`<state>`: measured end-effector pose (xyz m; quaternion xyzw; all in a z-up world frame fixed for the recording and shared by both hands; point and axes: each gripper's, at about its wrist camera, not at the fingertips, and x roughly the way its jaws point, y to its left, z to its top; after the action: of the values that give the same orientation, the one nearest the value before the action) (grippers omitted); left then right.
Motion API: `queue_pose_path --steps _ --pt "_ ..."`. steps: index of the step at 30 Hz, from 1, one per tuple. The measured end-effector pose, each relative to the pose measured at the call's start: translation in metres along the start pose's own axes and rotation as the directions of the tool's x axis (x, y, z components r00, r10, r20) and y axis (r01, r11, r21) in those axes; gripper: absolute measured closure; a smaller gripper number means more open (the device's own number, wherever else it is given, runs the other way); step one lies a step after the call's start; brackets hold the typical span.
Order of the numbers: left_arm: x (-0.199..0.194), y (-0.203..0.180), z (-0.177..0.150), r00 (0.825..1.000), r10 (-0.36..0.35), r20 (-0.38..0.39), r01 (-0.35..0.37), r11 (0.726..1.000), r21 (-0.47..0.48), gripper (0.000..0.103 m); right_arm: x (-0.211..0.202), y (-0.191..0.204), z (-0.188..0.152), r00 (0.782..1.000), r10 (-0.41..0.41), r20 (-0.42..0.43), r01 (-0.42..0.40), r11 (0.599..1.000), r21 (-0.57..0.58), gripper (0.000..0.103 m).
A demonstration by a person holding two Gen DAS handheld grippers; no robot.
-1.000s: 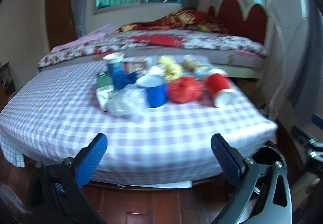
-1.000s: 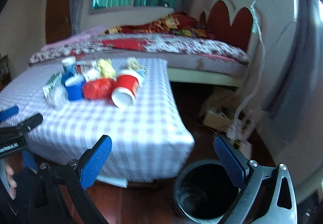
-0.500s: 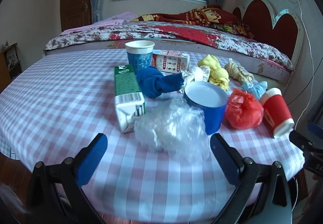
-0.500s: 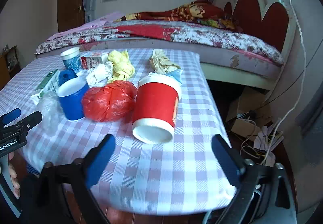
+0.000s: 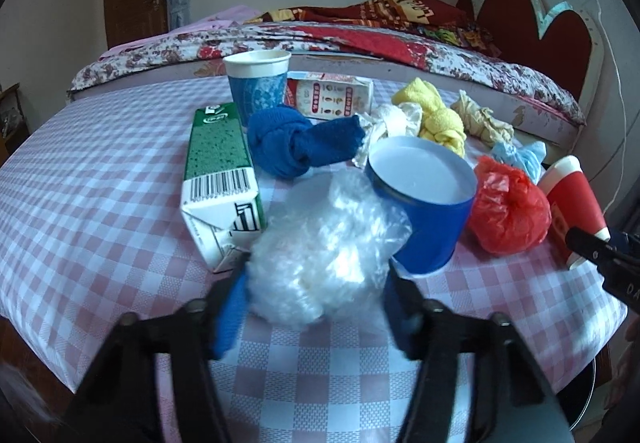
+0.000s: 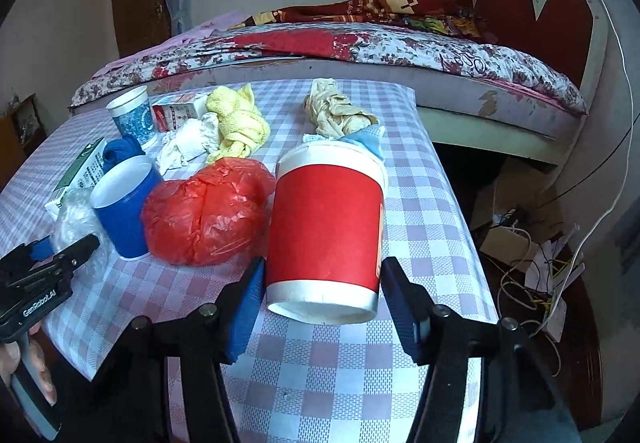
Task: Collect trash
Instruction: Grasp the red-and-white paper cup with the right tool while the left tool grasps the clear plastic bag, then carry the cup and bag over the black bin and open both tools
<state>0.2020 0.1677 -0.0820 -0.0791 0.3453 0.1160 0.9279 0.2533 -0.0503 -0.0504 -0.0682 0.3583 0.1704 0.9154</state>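
Note:
Trash lies on a checked tablecloth [image 5: 100, 211]. My left gripper [image 5: 316, 303] has its blue fingers on both sides of a clear crumpled plastic bag [image 5: 324, 247], closed against it. My right gripper [image 6: 324, 299] has its fingers on both sides of a red paper cup [image 6: 326, 227] lying on its side, touching it. Beside them are a blue cup [image 5: 420, 203], a red plastic bag [image 6: 204, 211], a green carton [image 5: 220, 171], a knotted blue cloth [image 5: 304, 147], a yellow cloth [image 6: 238, 123] and a patterned cup [image 5: 258, 83].
A small red and white carton [image 5: 332, 95], white tissue [image 6: 188, 143], a beige rag [image 6: 336, 111] and a light blue scrap [image 5: 518, 155] lie further back. A bed [image 6: 360, 47] stands behind the table. Cables and boxes [image 6: 532, 255] litter the floor to the right.
Both grippers moved forward over the table and narrowed, the left onto the clear plastic bag and the right onto the red cup.

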Motion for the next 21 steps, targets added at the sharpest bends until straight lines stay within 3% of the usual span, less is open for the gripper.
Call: queue_pose_path --steps 6,13,21 --pt "-0.018 0.0 0.002 1.0 -0.009 0.026 0.008 0.999 0.035 0.051 -0.014 -0.002 -0.005 0.999 0.023 0.032 -0.024 0.999 0.031 0.045" --pt "-0.063 -0.01 0.0 0.996 -0.029 0.087 0.028 1.0 0.013 0.052 -0.064 -0.015 -0.021 0.996 0.007 0.087 -0.012 0.999 0.051 0.045" --pt "-0.104 -0.051 -0.015 0.981 -0.151 0.122 0.145 0.988 0.057 0.052 -0.129 -0.038 -0.049 0.987 -0.056 0.15 0.049 0.998 0.045 0.045"
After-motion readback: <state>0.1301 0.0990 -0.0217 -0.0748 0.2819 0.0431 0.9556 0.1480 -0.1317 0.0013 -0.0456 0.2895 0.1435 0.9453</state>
